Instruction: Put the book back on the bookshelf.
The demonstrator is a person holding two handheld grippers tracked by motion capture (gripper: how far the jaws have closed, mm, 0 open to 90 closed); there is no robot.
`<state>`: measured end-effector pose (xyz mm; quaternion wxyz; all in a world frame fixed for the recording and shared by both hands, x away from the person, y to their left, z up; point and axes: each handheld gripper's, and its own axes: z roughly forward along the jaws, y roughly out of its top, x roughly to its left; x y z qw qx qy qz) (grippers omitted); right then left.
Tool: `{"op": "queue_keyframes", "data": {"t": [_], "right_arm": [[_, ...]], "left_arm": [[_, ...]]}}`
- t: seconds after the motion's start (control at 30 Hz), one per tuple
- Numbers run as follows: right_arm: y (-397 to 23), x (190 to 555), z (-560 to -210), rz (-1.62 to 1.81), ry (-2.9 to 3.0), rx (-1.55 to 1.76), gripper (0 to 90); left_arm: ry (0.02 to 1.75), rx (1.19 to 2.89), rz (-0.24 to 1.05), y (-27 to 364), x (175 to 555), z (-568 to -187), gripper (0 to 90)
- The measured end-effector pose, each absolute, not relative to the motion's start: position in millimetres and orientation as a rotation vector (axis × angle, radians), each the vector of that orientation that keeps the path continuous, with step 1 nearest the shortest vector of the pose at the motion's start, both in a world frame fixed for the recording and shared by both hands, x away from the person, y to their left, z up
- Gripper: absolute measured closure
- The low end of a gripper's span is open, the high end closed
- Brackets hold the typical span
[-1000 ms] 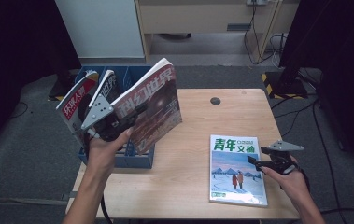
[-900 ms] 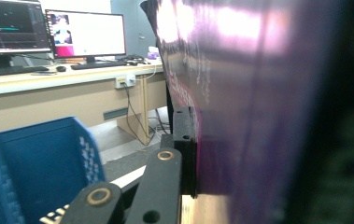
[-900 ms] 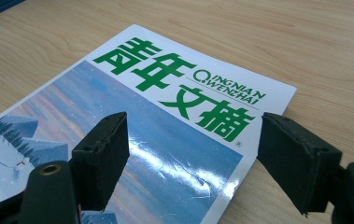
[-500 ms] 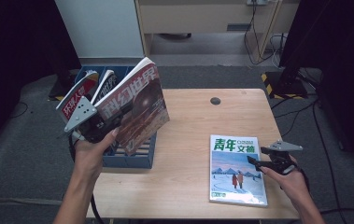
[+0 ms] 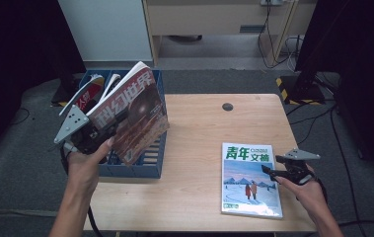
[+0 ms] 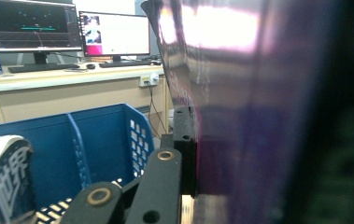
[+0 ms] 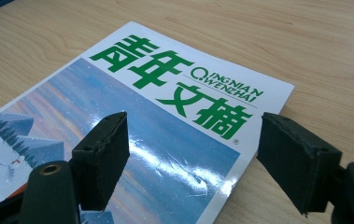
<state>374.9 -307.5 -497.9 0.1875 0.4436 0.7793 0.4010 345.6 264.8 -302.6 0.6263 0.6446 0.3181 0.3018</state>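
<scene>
I've got the sci-fi mag [image 5: 137, 116] clamped in my left gripper [image 5: 106, 129], jaws pinched tight on its lower edge. The mag is off the bench, tilted, cover facing up and right, hanging over the blue crate [image 5: 147, 165] at the bench's left end. In the left gripper view its glossy purple cover [image 6: 244, 116] sits right against the black jaw, w/ the crate's dividers [image 6: 79, 149] below and left. Another mag w/ a red-and-white cover [image 5: 87, 95] stands in the crate's far-left slot, leaning; a second white one stands just beside it.

My left hand [image 5: 83, 165] wraps the gripper body from below, forearm coming up from the bottom edge.

Over on the right, my right gripper [image 5: 278, 171] is open, nothing between the jaws. It hovers at the right edge of the green-titled mag [image 5: 249, 180], which lies flat on the bench [image 5: 199, 133], well apart from the crate. In the right gripper view the two pads straddle that mag's corner [image 7: 174, 130], one over the cover, one over bare wood; can't tell if either touches.

Small dark round spot [image 5: 227, 106] on the bench near the far edge. Desk w/ monitors [image 6: 114, 35] sits beyond the crate in the left gripper view.
</scene>
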Motion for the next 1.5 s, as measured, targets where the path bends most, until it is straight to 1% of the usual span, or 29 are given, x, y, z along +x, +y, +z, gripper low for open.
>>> {"op": "queue_keyframes", "data": {"t": [0.57, 1.5], "right_arm": [[-308, 375, -498, 1.128, 2.191, 1.255, 25.1], [-310, 375, -497, 1.129, 2.184, 1.246, 25.1]], "left_arm": [[0.77, 1.467, 0.72, 284, 342, -307, 84.1], [0.813, 1.453, 0.783, 298, 342, -303, 84.1]]}}
